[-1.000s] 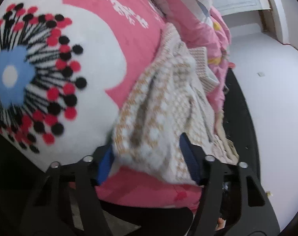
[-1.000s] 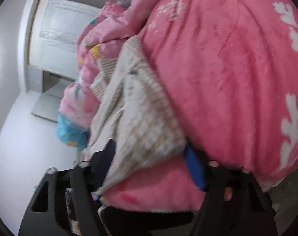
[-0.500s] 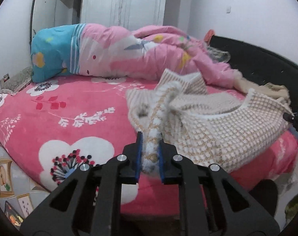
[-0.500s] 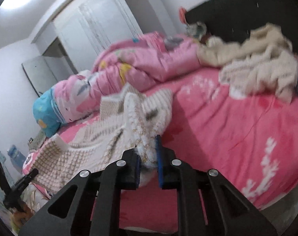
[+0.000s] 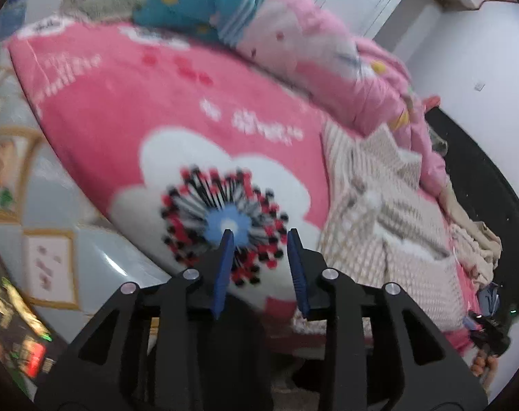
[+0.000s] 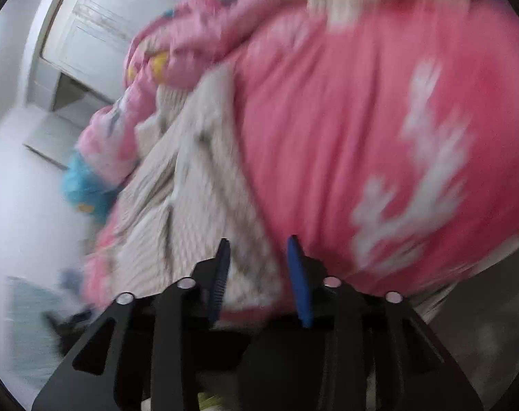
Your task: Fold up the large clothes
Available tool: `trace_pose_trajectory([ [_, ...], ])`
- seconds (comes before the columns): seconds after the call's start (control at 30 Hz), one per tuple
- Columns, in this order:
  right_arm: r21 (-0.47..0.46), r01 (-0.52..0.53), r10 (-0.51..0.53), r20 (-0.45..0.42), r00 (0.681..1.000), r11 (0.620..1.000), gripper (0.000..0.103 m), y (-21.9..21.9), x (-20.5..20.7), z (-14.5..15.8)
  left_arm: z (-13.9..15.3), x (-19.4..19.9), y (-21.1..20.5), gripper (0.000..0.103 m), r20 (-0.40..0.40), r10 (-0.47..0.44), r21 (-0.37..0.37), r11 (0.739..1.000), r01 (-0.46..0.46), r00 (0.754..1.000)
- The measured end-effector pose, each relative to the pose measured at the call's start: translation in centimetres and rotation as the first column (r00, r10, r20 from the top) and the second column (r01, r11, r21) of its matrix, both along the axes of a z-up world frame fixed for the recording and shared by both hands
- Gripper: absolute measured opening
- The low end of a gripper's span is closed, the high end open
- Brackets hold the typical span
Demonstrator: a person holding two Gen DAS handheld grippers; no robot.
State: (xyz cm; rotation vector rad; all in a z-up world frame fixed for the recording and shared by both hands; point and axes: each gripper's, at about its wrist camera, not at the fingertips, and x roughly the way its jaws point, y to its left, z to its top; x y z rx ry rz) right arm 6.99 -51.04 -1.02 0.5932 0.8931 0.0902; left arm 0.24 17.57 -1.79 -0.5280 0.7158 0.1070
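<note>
A cream and beige knitted sweater [image 5: 389, 219] lies spread on the pink bed blanket [image 5: 129, 102], right of a large white flower print. My left gripper [image 5: 259, 236] is open and empty, over the flower print, left of the sweater. In the right wrist view the sweater [image 6: 197, 198] lies on the blanket [image 6: 345, 137], and my right gripper [image 6: 257, 243] is open, its jaws over the sweater's near edge, holding nothing. Both views are blurred by motion.
A rolled pink quilt [image 5: 328, 51] and a blue pillow [image 5: 197, 3] lie at the back of the bed. Other pale clothes [image 5: 475, 246] lie by the black headboard [image 5: 492, 188]. A white wardrobe [image 6: 98, 24] stands behind. The bed edge and floor are near my left gripper.
Half a second ago both grippers were shut on the sweater and held it up. Now both are open, the sweater lies on the bed, and the left gripper has swung left of it.
</note>
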Motion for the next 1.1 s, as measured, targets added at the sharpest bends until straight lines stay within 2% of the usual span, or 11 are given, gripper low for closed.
trace_pose_trajectory([
  [0.1, -0.139, -0.015, 0.031, 0.108, 0.994, 0.990, 0.040, 2.8, -0.1, 3.9, 2.1, -0.2, -2.5, 0.033, 0.064, -0.087, 0.043, 0.996, 0.084, 0.994],
  [0.17, -0.213, -0.123, 0.155, 0.140, 0.978, 0.969, 0.040, 6.7, 0.7, 5.0, 2.9, 0.8, -6.3, 0.037, 0.086, -0.224, 0.059, 0.974, 0.219, 0.971],
  [0.23, -0.308, -0.303, 0.355, 0.130, 0.926, 0.902, 0.046, 12.6, 1.4, 4.6, 2.2, 2.0, -10.0, 0.041, 0.073, -0.351, 0.074, 0.936, 0.345, 0.934],
  [0.33, -0.433, -0.431, 0.500, 0.054, 0.864, 0.792, 0.054, 18.0, 2.1, 1.6, -0.8, 4.4, -15.9, 0.046, -0.020, -0.486, 0.092, 0.869, 0.486, 0.874],
  [0.43, -0.457, -0.469, 0.459, -0.141, 0.877, 0.755, 0.057, 19.3, 4.8, -3.9, -6.2, 7.5, -18.5, 0.058, -0.151, -0.517, 0.051, 0.847, 0.529, 0.843],
  [0.57, -0.370, -0.430, 0.424, -0.103, 0.900, 0.823, 0.057, 17.8, 4.8, -2.0, -5.7, 8.1, -17.3, 0.056, -0.117, -0.491, -0.029, 0.870, 0.491, 0.863],
  [0.7, -0.299, -0.391, 0.405, -0.020, 0.914, 0.870, 0.057, 17.1, 5.1, -0.3, -3.8, 8.2, -18.1, 0.058, -0.051, -0.511, 0.025, 0.858, 0.513, 0.858],
  [0.77, -0.306, -0.379, 0.388, -0.034, 0.921, 0.873, 0.056, 17.3, 6.2, -1.0, -4.9, 9.4, -19.1, 0.058, -0.097, -0.494, 0.042, 0.865, 0.499, 0.864],
  [0.87, -0.276, -0.373, 0.371, -0.061, 0.927, 0.886, 0.035, 18.1, 7.7, -3.4, -5.3, 10.2, -19.7, 0.055, -0.078, -0.466, 0.087, 0.878, 0.471, 0.881],
  [0.97, -0.287, -0.350, 0.353, -0.042, 0.935, 0.892, 0.010, 18.0, 7.3, -3.1, -4.9, 10.3, -20.5, 0.026, -0.071, -0.465, 0.148, 0.870, 0.471, 0.882],
  [1.1, -0.309, -0.318, 0.337, 0.007, 0.942, 0.896, 0.008, 17.9, 6.1, -1.7, -4.4, 10.5, -20.5, 0.004, -0.059, -0.495, 0.149, 0.854, 0.498, 0.867],
])
